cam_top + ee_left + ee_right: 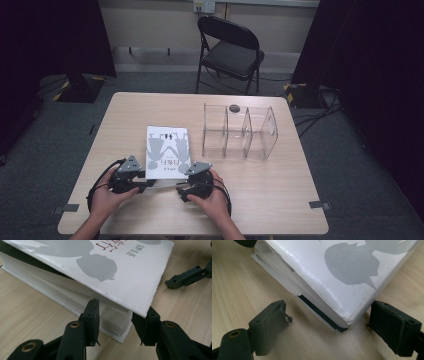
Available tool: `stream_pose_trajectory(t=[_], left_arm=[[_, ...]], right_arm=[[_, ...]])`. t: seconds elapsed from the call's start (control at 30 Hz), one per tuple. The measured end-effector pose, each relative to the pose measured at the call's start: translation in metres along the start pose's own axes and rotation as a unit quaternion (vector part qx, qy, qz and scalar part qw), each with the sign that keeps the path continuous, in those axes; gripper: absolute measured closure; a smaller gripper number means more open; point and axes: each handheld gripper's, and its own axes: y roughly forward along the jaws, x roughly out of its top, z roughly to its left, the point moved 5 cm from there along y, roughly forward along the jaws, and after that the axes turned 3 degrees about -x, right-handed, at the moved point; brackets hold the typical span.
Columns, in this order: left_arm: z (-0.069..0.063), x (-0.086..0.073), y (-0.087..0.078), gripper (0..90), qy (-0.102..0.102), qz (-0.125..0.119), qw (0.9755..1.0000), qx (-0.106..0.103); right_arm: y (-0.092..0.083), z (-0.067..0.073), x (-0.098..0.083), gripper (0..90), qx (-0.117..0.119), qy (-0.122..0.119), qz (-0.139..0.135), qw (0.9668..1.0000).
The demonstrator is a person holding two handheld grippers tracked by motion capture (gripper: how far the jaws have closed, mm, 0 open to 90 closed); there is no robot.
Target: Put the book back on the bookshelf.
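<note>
A white book (pixel 167 150) with grey silhouettes on its cover lies flat near the front middle of the wooden table (pixel 280 205). My left gripper (pixel 147 184) is at the book's near left corner. In the left gripper view the jaws (pixel 118 317) straddle that corner of the book (pixel 112 277), pressing on the page block under the slightly lifted cover. My right gripper (pixel 180 188) is at the near right corner. Its jaws (pixel 329 320) stand wide apart around the corner of the book (pixel 332 277), the left one clear of it.
A clear acrylic divider rack (pixel 240 132) with several compartments stands on the table beyond and to the right of the book. A black folding chair (pixel 230 50) stands behind the table. Dark curtains hang on both sides.
</note>
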Motion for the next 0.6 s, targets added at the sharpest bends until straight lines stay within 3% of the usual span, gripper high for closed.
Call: stream_pose_trajectory(t=[0.13, 0.2, 0.4, 0.6], left_arm=[[0.001, 0.000, -0.001, 58.1, 0.002, 0.002, 1.0000, -0.003], [0.001, -0.001, 0.000, 58.1, -0.006, -0.001, 1.0000, -0.007], [0.002, -0.001, 0.000, 58.1, -0.002, 0.005, 1.0000, -0.007], [0.001, 0.000, 0.000, 58.1, -0.006, 0.004, 0.9999, -0.008]], right_arm=[[0.000, -0.002, 0.000, 13.3, -0.005, -0.002, -0.002, 1.0000], [-0.001, -0.002, 0.000, 13.4, -0.010, -0.008, -0.003, 0.9999], [-0.005, 0.001, 0.004, 12.9, -0.021, -0.044, -0.006, 0.9988], [-0.011, 0.001, 0.014, 13.1, -0.030, -0.053, -0.031, 0.9976]])
